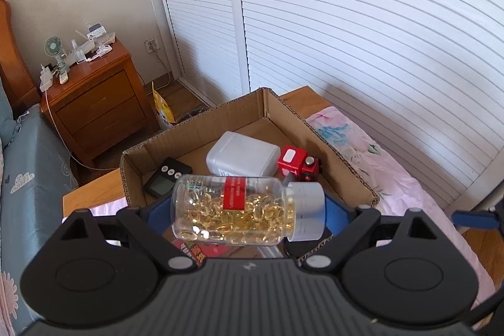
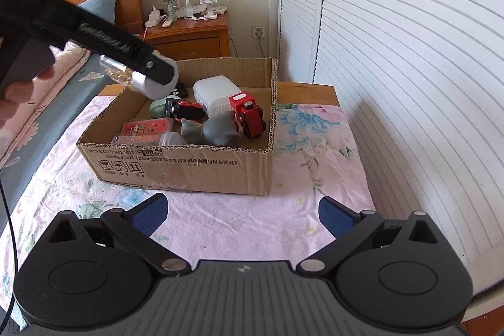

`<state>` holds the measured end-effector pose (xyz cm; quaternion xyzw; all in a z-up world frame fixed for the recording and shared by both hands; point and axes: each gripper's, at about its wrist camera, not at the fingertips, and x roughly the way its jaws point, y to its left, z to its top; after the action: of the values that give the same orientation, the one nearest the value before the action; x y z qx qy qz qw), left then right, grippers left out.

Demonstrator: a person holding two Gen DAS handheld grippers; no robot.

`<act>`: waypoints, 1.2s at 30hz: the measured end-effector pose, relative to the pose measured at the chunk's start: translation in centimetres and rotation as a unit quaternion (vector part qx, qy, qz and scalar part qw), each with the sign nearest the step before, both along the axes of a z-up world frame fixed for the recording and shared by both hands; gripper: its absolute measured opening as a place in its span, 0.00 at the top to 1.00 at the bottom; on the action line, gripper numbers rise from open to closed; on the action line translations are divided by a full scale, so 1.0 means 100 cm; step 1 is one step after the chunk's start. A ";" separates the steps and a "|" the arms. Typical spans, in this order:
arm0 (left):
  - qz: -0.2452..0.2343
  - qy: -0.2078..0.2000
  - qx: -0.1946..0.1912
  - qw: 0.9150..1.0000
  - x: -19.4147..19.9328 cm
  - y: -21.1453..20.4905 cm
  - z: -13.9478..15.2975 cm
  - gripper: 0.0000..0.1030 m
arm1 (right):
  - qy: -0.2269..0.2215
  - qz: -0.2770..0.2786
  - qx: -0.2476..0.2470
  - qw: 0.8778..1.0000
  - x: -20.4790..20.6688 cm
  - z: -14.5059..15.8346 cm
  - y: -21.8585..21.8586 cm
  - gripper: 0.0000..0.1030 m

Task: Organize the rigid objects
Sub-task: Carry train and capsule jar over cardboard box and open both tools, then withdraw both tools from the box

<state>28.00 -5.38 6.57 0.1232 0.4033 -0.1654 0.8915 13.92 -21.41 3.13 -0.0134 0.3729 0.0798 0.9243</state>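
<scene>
Gripping capsule bottle (image 1: pixel 233 210), left claw (image 1: pixel 245 211); right claw (image 2: pixel 242 211) wide, empty.

The left tool (image 1: pixel 249 211) has a broad dark-grey ribbed body across the bottom of its own view, with a small pale emblem at twelve o'clock on it. Two rounded black housings flank the body at nine and three o'clock, each with a raised disc and a triangular cut-out. Black link arms with silver rivets run inward to blue finger pads (image 1: pixel 337 211).

The right tool (image 2: pixel 242 214) is built the same way, with blue pads (image 2: pixel 150 214). From the right wrist view, white lettering runs along the left tool's black arm, and a thin black cable hangs at eight o'clock.
</scene>
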 end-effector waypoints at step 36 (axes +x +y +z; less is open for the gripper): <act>0.027 0.050 0.051 0.997 0.135 -0.074 -0.052 0.08 | -0.001 -0.055 0.041 0.998 -0.005 -0.006 -0.051 0.00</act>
<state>41.55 -12.77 1.33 0.1490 0.4584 -0.1268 0.8670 13.38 -26.47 2.56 0.0450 0.3684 0.0438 0.9276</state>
